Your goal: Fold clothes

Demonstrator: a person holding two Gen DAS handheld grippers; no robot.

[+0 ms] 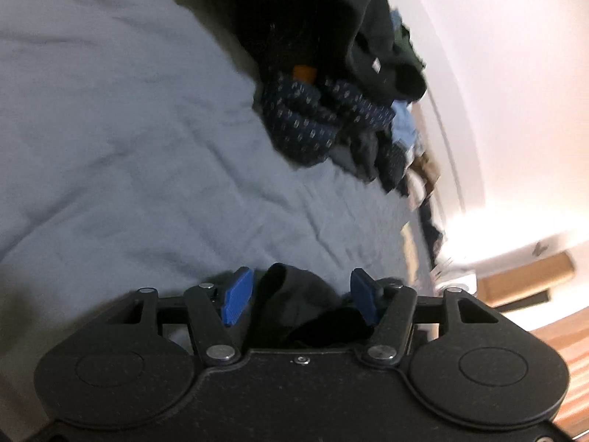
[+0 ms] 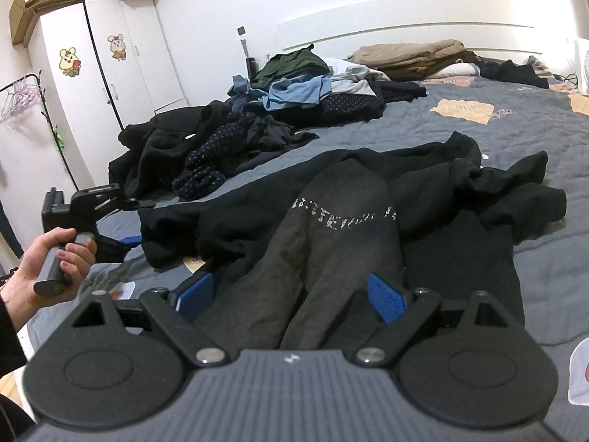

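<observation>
A black garment (image 2: 460, 199) lies spread on the grey quilt (image 2: 423, 132), with a grey panel bearing white lettering (image 2: 342, 217) on top. My right gripper (image 2: 291, 294) is open over its near end. The grey panel runs between the blue pads (image 2: 386, 296), which do not press on it. My left gripper (image 2: 138, 223), held by a hand (image 2: 55, 258), sits at the garment's left edge. In the left wrist view the left gripper (image 1: 300, 291) is partly open, with a fold of dark cloth (image 1: 294, 305) loose between its blue pads (image 1: 237, 296).
A heap of unfolded clothes (image 2: 294, 84) lies along the bed's far left, with a navy dotted piece (image 2: 206, 162) (image 1: 305, 118) and a black one (image 1: 313, 18) nearest. Folded beige bedding (image 2: 405, 55) rests by the headboard. A white wardrobe (image 2: 103, 62) stands at left.
</observation>
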